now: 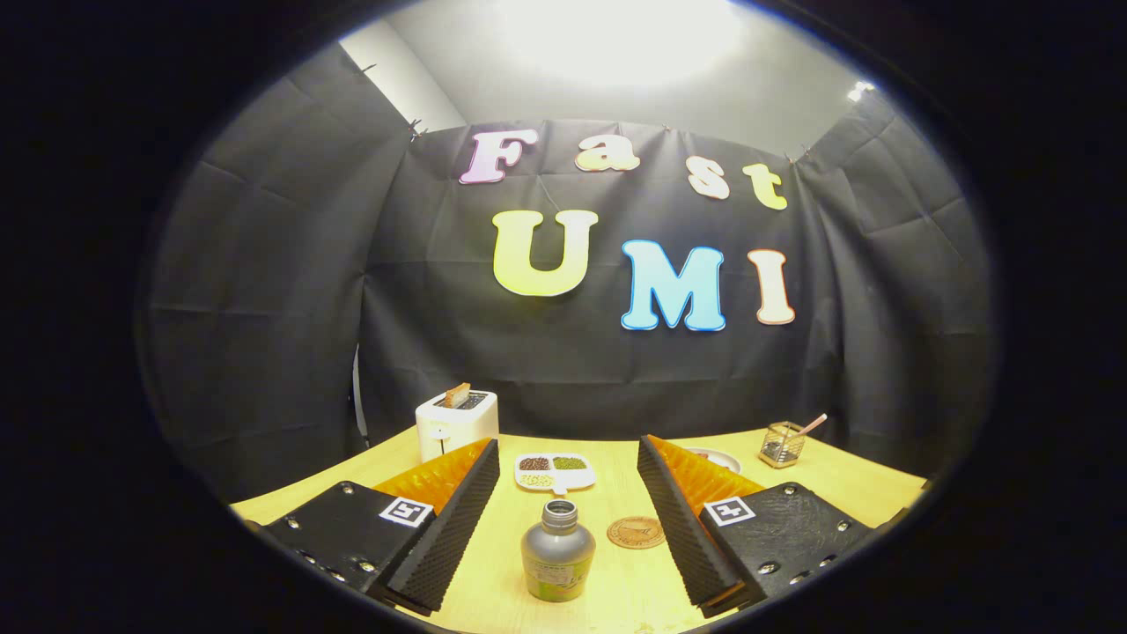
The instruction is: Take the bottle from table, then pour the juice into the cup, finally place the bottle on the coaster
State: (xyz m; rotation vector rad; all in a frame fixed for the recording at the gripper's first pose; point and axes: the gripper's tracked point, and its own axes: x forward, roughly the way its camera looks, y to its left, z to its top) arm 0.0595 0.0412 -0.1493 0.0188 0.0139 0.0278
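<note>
Gripper view: the gripper (568, 519) has its fingers spread wide, nothing touching them. Standing upright on the table (616, 590) is the bottle (557, 556), dead centre between the fingers, long axis vertical. The coaster (636, 532) lies just right of the bottle and slightly beyond it; a divided dish (555, 471) sits farther beyond. Judging by this, a straight push forward should bracket the bottle.

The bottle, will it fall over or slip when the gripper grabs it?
The bottle stands upright between the open gripper fingers, squat with a wide base, so it probably won't tip easily. Its smooth body might slip a little. It has no cap, so tilting could spill.
</note>
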